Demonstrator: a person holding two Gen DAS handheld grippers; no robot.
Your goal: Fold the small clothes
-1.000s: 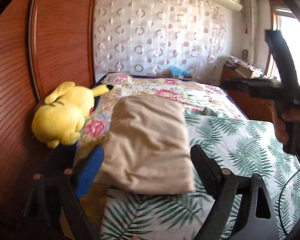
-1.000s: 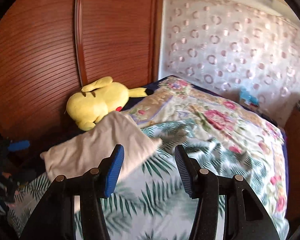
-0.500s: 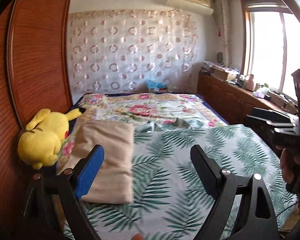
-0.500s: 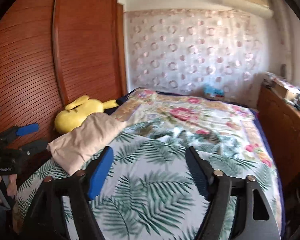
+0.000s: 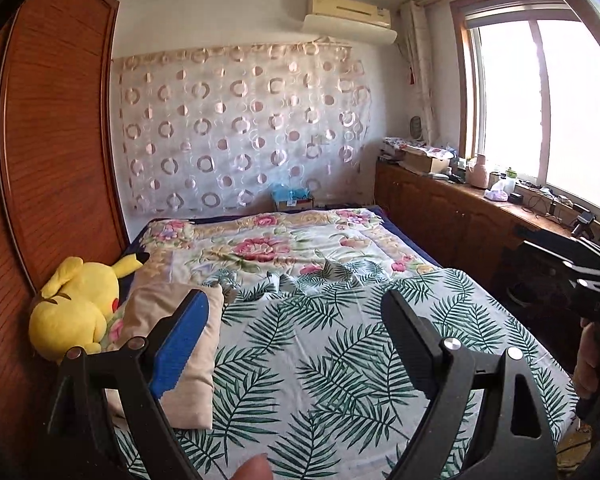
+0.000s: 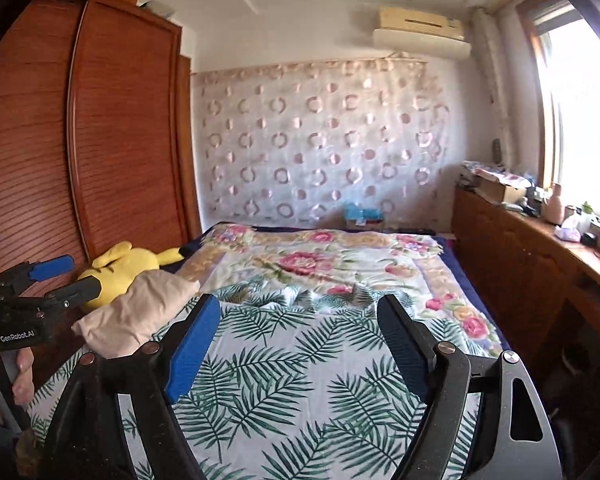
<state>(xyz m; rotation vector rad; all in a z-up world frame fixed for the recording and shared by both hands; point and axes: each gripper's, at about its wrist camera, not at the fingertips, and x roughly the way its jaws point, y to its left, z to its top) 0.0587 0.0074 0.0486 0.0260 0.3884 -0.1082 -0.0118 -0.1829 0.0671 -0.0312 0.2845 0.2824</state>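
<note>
A folded beige garment (image 5: 196,392) lies flat at the left edge of the bed (image 5: 340,360), beside a yellow plush toy (image 5: 76,308). My left gripper (image 5: 294,298) hangs open above the leaf-print cover, its blue left finger in front of the garment with nothing between the jaws. In the right wrist view the garment (image 6: 140,308) lies left of my right gripper (image 6: 297,302), whose jaws are opening with nothing between them. The left gripper (image 6: 86,274) shows there at the far left, held in a hand, near the garment's left end.
A tall wooden wardrobe (image 5: 52,160) runs along the bed's left side. A low wooden cabinet (image 5: 460,220) with several small items on top stands under the window on the right. A flowered quilt (image 6: 320,264) covers the far half of the bed.
Both grippers have drawn back from the beige garment, which now lies alone at the bed's left edge. The right gripper's jaws have widened. Both views have swung right and show more of the room.
</note>
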